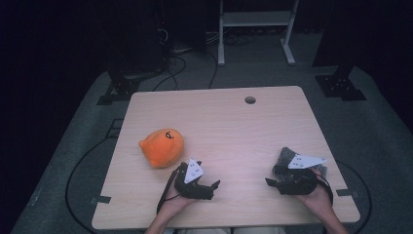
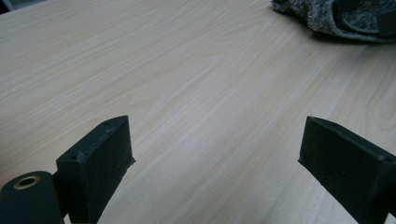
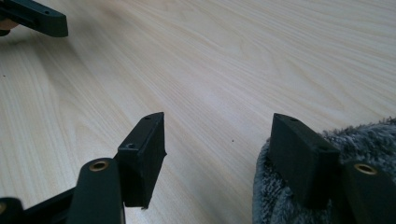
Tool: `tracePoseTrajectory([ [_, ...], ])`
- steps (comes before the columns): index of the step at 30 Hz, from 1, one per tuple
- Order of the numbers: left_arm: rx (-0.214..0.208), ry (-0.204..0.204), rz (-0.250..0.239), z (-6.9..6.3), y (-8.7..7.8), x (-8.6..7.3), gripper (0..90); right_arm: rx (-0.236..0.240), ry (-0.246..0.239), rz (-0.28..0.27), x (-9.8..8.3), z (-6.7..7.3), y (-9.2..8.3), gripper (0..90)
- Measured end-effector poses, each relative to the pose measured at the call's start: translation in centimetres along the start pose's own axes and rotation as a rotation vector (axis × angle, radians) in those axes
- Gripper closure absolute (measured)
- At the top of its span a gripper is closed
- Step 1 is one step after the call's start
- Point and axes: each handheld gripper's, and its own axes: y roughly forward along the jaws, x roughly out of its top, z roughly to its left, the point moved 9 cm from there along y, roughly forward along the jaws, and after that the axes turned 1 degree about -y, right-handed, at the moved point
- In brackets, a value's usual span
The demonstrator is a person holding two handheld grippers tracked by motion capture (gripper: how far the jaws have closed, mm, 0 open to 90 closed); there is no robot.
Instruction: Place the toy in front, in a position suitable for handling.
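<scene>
1. Orange plush toy [image 1: 161, 147] sits at the left of the pale wooden bench [image 1: 234, 122], a rounded blob with a small face on top; it lies just beyond and to the left of the left tool [image 1: 214, 185], near it but apart.
2. Left tool rests low over the bench near the front edge, held in the person's left hand [image 1: 178, 201]; its two black jaws stand wide apart with nothing between them, and they point rightward across bare wood, away from the toy.
3. Grey fuzzy cloth [image 1: 292, 161] lies in a soft heap at the right of the bench, with no clear long axis.
4. Right tool [image 1: 269, 182] sits against that heap, held in the person's right hand [image 1: 316, 197]; its jaws are spread, and in the right gripper view one jaw presses into the edge of the cloth [image 3: 327, 186] while the other hovers over bare wood; nothing is pinched yet.
5. Judged from this layout, the right hand is the nearer one to the cloth, which lies to the right of the tool's open gap; a small shift that way would likely bring the fabric between the jaws.
</scene>
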Motion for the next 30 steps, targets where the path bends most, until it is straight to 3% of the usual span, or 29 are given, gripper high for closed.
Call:
tracePoseTrajectory([
  [6,0.005,-0.004,-0.002,0.5,-0.2,0.2,8.8,0.004,-0.002,0.002,-0.1,0.0,0.2,34.9],
  [8,0.004,-0.02,-0.019,0.7,-0.4,0.6,8.8,-0.001,-0.007,-0.004,0.0,0.0,0.2,35.0],
  [14,0.01,-0.01,-0.064,1.1,-1.3,2.1,8.8,-0.005,-0.009,-0.005,0.2,0.2,0.2,34.8],
  [17,-0.004,0.001,-0.08,0.9,-1.7,2.8,8.8,-0.013,-0.018,-0.006,0.4,0.3,0.2,34.8],
  [22,-0.013,0.057,-0.097,0.6,-2.2,4.5,8.8,-0.018,-0.021,-0.01,0.6,0.3,0.3,34.8],
  [30,-0.018,0.07,-0.124,2.2,-3.4,6.5,7.9,-0.019,-0.007,-0.006,0.4,0.0,0.4,34.8],
])
